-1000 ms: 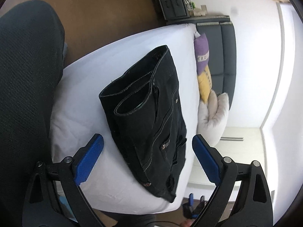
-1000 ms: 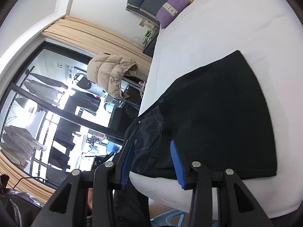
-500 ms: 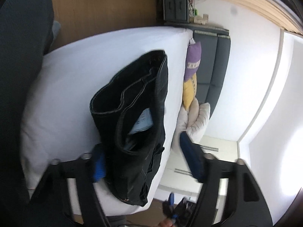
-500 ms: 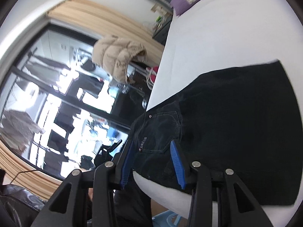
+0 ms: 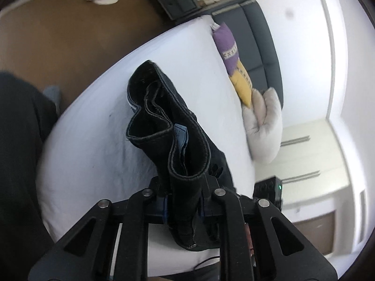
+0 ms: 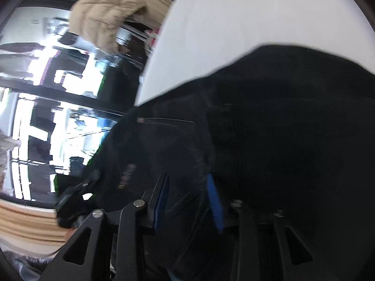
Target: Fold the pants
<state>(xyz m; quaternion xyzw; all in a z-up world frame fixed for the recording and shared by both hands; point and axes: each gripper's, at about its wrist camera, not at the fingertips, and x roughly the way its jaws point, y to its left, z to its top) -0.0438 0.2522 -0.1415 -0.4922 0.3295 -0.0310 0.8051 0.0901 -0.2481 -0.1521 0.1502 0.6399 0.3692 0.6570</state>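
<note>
Black pants (image 5: 168, 126) are lying part-folded on the bed (image 5: 93, 154) — left gripper (image 5: 182, 207) closing on the six-o'clock waistband, right gripper (image 6: 187, 201) closing around fabric; final fold remaining.

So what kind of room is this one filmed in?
Most likely a bedroom at home: a white-sheeted bed, cushions against a dark padded headboard, and a puffer jacket hung by big windows.

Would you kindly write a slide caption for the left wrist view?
Left gripper closing on the waistband end of black pants lying on a white bed, pillows beyond.
</note>
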